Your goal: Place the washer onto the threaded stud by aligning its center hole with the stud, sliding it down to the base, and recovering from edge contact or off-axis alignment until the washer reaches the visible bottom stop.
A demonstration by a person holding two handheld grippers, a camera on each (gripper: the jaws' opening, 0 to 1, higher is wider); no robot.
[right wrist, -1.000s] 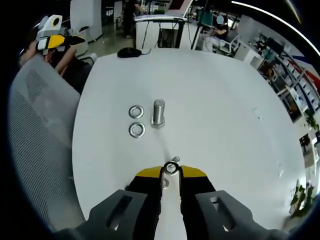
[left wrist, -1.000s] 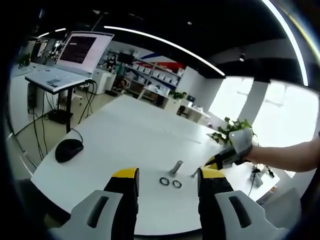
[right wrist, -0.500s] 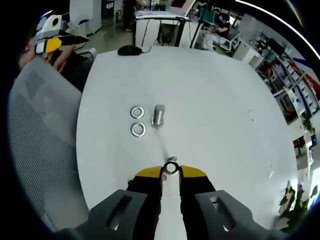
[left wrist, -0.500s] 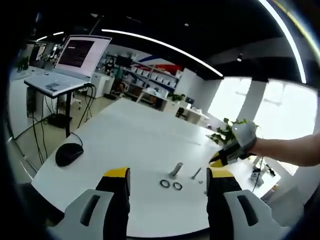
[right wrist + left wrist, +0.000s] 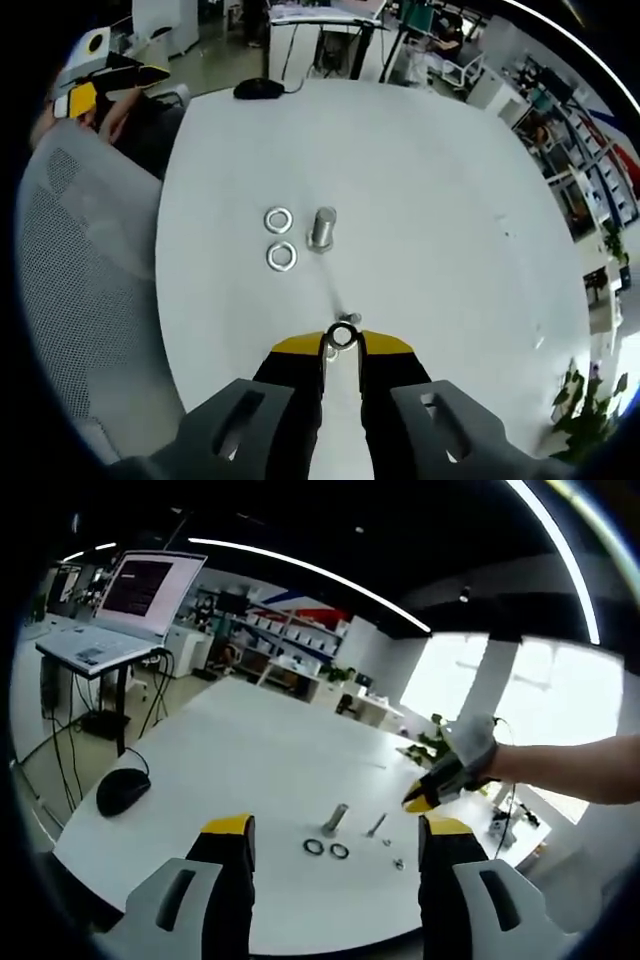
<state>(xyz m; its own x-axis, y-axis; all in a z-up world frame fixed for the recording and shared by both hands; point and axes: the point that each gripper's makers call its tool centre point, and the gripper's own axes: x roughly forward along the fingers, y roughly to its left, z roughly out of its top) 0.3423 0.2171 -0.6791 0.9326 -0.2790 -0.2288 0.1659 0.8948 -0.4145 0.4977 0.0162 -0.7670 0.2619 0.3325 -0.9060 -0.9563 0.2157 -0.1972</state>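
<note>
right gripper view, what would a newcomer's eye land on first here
Probably the washer pinched at the tips of the right gripper, low in the picture. Beyond it on the white table stands the upright stud, with two loose washers lying flat beside it.

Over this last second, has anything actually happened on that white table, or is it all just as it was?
Little has. The right gripper stays shut on a washer and has lifted away from the table, so the stud looks smaller. The left gripper stays open, holding nothing. The stud and the two loose washers beside it have not moved; no washer is on the stud yet.
</note>
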